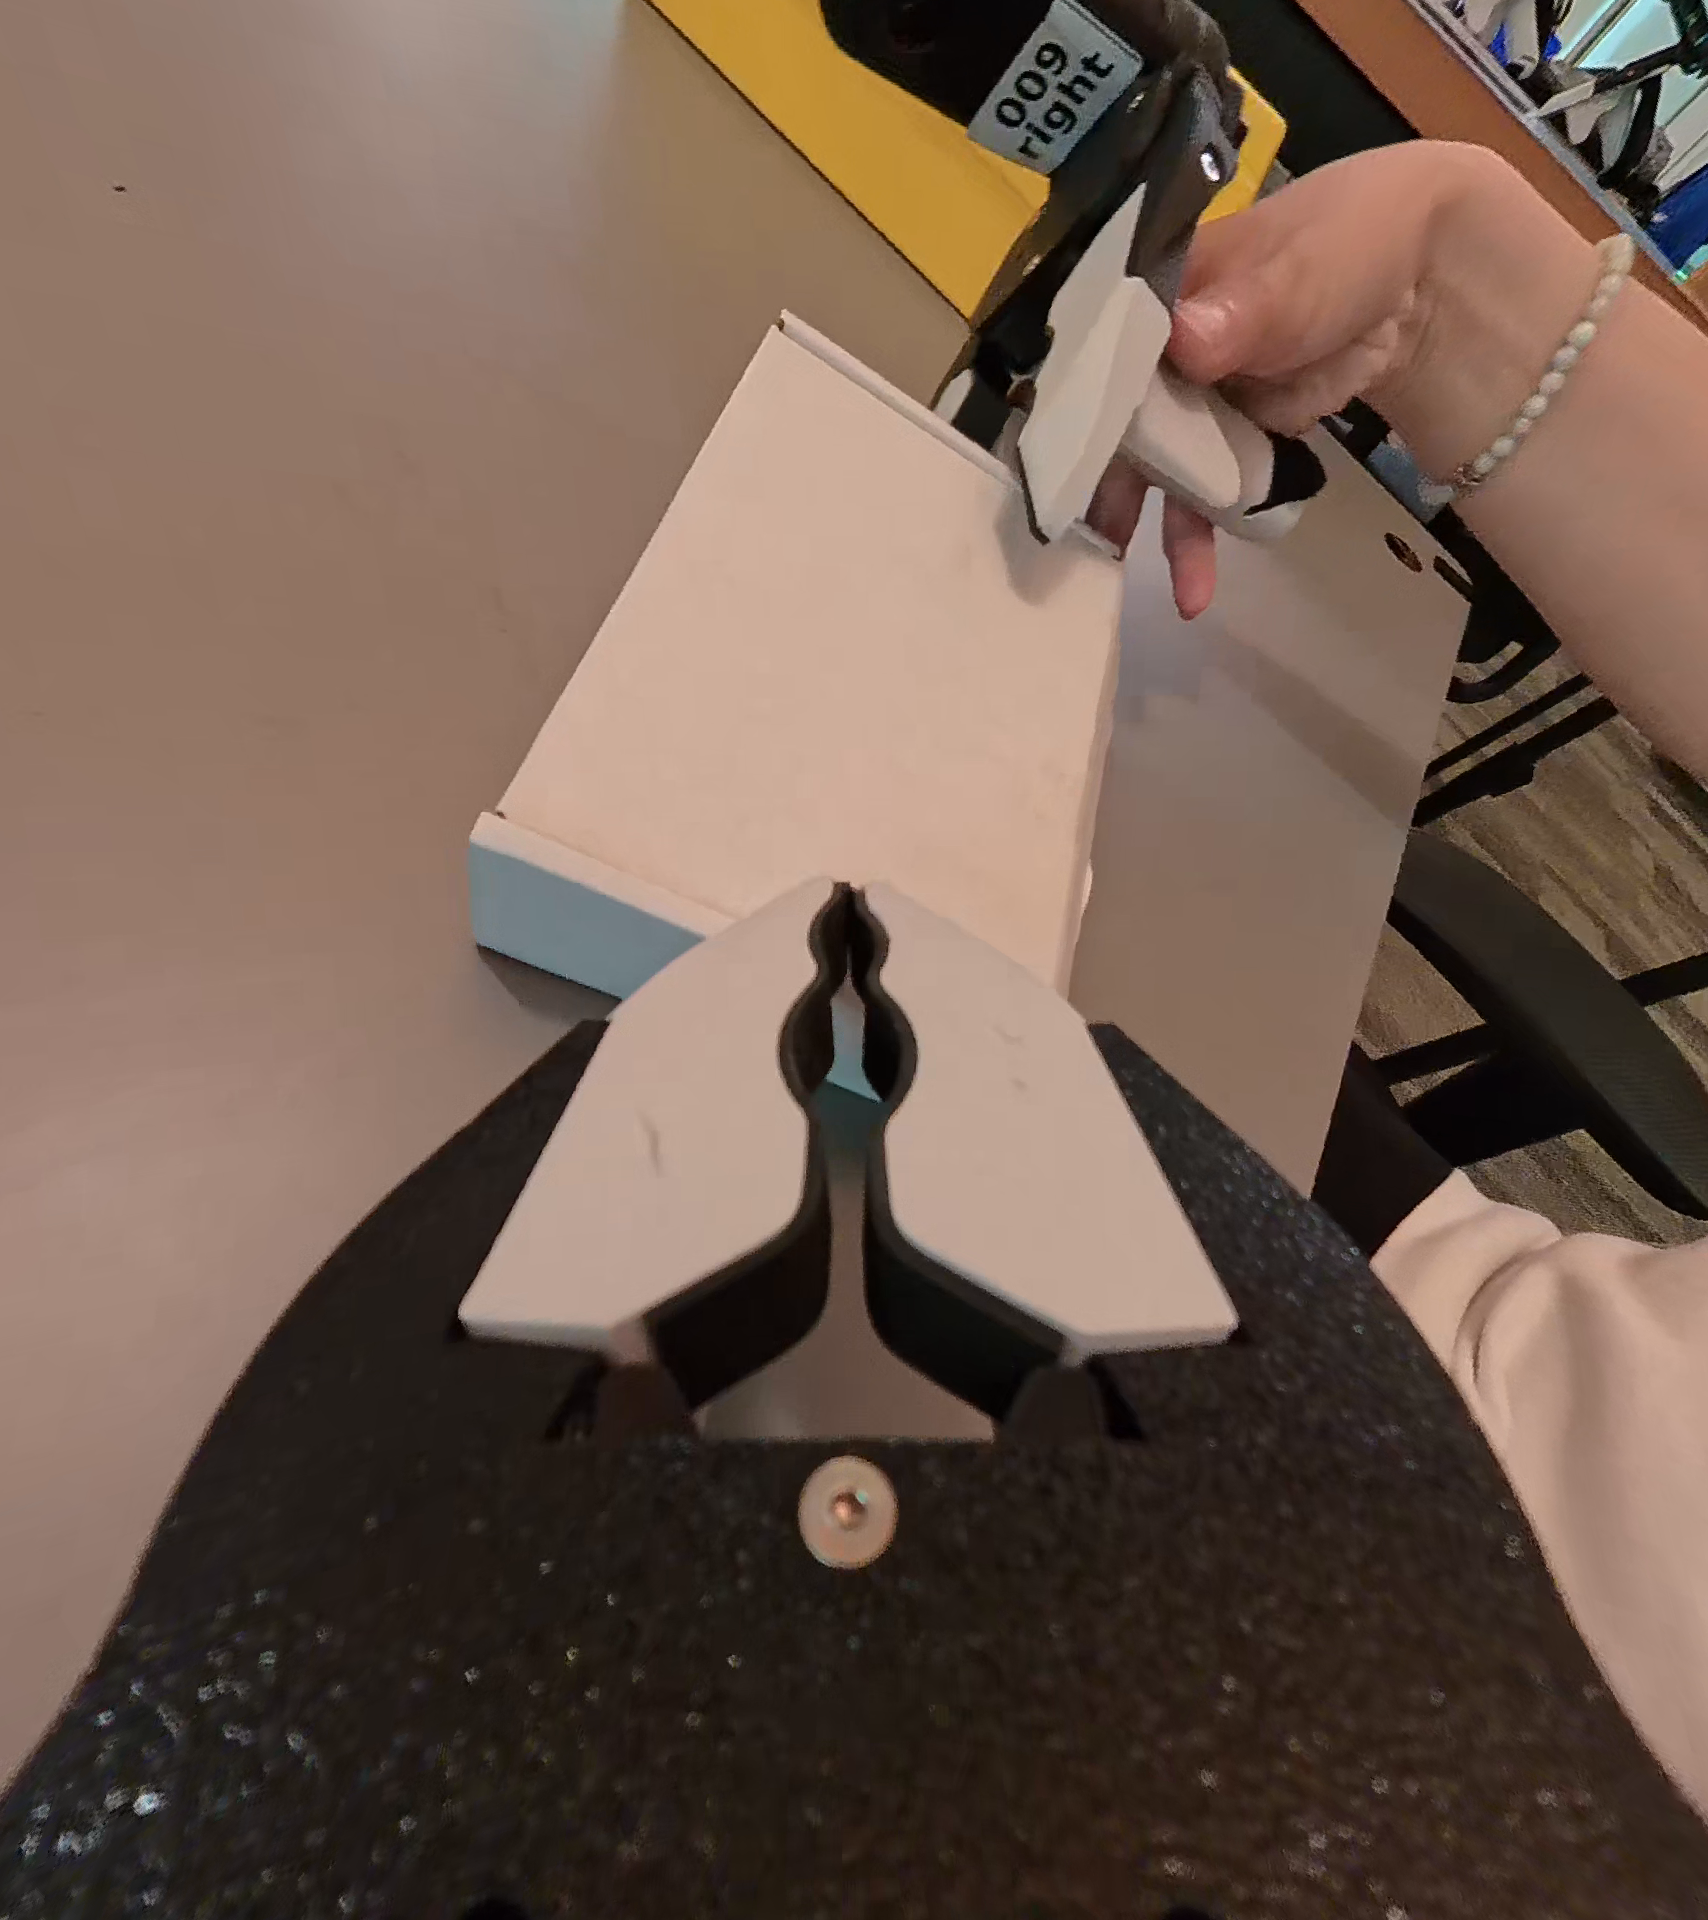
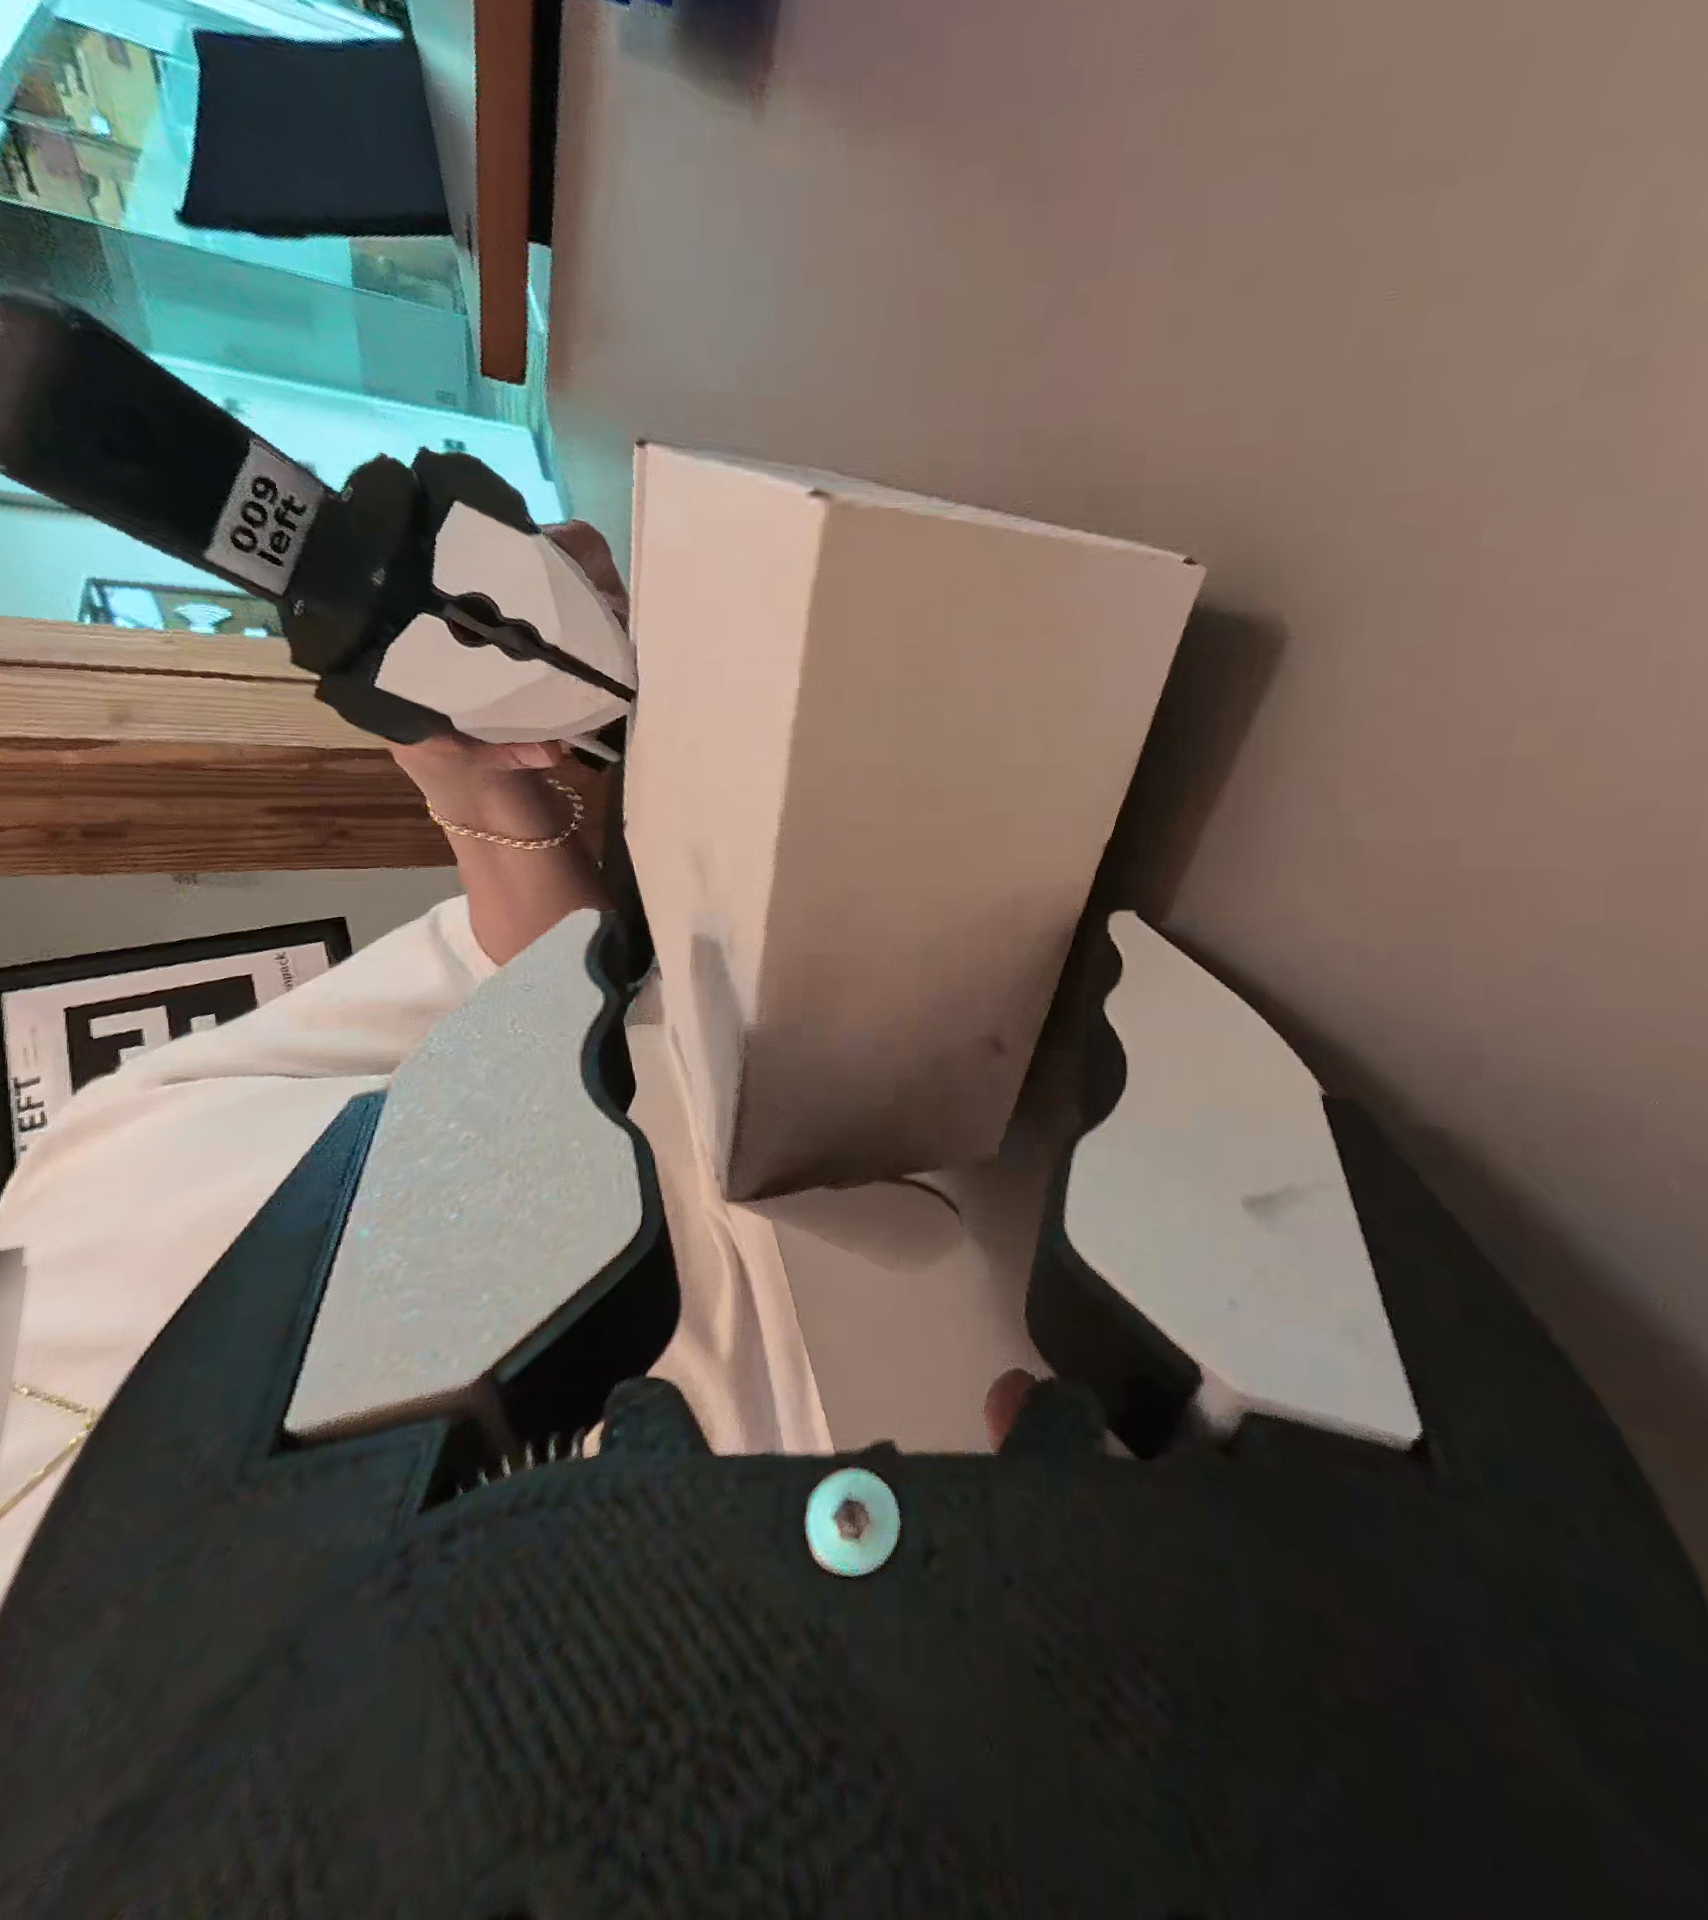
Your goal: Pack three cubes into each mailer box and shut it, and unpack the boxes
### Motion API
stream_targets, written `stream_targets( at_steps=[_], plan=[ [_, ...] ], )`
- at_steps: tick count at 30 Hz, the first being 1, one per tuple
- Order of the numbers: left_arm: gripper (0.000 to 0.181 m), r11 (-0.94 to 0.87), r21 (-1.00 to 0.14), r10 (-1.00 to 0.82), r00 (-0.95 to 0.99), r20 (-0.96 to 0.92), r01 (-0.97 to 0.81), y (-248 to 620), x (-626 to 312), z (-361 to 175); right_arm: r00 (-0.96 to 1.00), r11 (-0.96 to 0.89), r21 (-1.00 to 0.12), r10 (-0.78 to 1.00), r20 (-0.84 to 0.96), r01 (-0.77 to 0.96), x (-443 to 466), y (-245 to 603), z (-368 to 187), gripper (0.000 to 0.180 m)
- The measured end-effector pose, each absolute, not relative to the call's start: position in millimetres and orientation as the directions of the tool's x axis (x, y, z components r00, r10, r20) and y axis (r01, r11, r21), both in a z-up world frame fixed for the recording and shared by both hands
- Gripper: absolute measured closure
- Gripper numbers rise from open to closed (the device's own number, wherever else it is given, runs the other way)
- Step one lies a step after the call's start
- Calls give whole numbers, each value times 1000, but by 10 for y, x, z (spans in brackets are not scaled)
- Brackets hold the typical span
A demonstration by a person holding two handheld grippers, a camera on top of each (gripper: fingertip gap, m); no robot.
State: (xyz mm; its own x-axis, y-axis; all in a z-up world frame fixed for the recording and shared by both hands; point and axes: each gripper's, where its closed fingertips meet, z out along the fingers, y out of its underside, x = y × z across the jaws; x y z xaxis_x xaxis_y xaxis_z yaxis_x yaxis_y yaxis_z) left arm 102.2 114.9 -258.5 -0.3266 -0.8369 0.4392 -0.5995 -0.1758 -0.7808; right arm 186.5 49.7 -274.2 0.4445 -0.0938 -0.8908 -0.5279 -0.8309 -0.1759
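Left gripper [image 1: 845,904], fingers together, presses the near edge of the closed white box [image 1: 829,665] on the table [image 1: 206,623], probably pinning it, while the right gripper [image 2: 855,1023], fingers apart, straddles the far corner, likely to pry the lid.

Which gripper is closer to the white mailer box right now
Right. The right gripper stands open astride the white mailer box's end. The left gripper, shut, sits at its opposite end.
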Motion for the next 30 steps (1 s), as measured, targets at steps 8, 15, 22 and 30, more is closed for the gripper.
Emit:
stream_targets(
  at_steps=[8,15,22,30],
  plan=[
    [181,-154,-833,-846,-365,389,-532,1171,971,-2579,361,-853,-192,5,-933,-485,1719,613,-2739,108],
    [120,507,-853,-812,-399,-427,-119,1312,840,-2275,265,-830,-135,-16,-964,-542,1851,496,-2615,109],
    [86,988,-24,-2,-142,-990,152,985,869,-2297,190,-838,-92,-14,-982,-538,1835,406,-2482,109],
    [104,963,157,176,-72,-982,220,676,1127,-2417,203,-860,-122,22,-979,-496,1578,448,-2382,106]
  ],
)
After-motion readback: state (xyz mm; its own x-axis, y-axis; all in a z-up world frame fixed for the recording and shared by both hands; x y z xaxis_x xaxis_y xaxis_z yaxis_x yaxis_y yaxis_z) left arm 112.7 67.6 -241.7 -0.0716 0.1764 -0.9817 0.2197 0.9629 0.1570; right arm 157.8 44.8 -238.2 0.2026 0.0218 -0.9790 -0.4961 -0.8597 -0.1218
